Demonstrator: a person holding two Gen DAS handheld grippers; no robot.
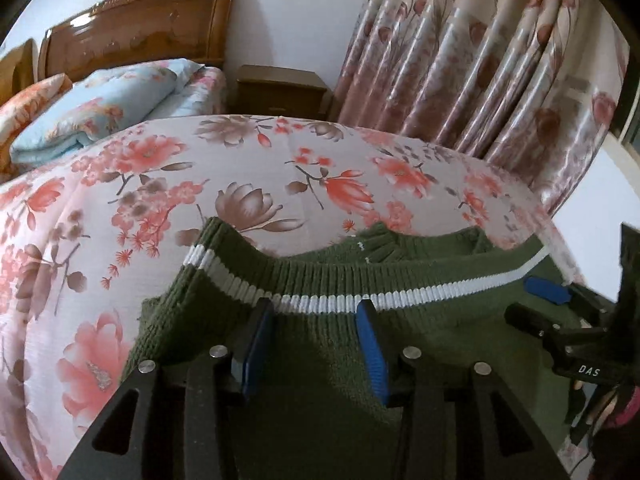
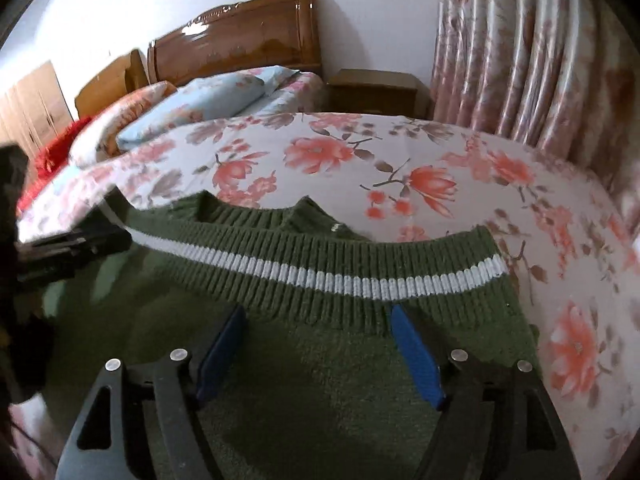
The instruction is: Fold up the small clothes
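Observation:
A small green knit sweater (image 1: 320,368) (image 2: 320,392) lies folded on the flowered bed sheet (image 1: 160,200) (image 2: 400,152). Its ribbed hem with a white stripe (image 1: 420,291) (image 2: 360,278) lies over the body, and the collar (image 1: 380,240) shows beyond it. My left gripper (image 1: 315,306) stands over the hem's left part, jaws apart, with the blue pads (image 1: 372,340) pressing on nothing. My right gripper (image 2: 318,312) hovers wide open over the hem's right part, holding nothing. It also shows at the right edge of the left wrist view (image 1: 524,300).
A folded light-blue quilt (image 1: 100,108) and an orange pillow lie toward the wooden headboard (image 1: 140,28). A brown nightstand (image 1: 280,88) stands beside flowered curtains (image 1: 480,60). Red cloth (image 2: 56,156) and a wardrobe (image 2: 32,100) are at the far left.

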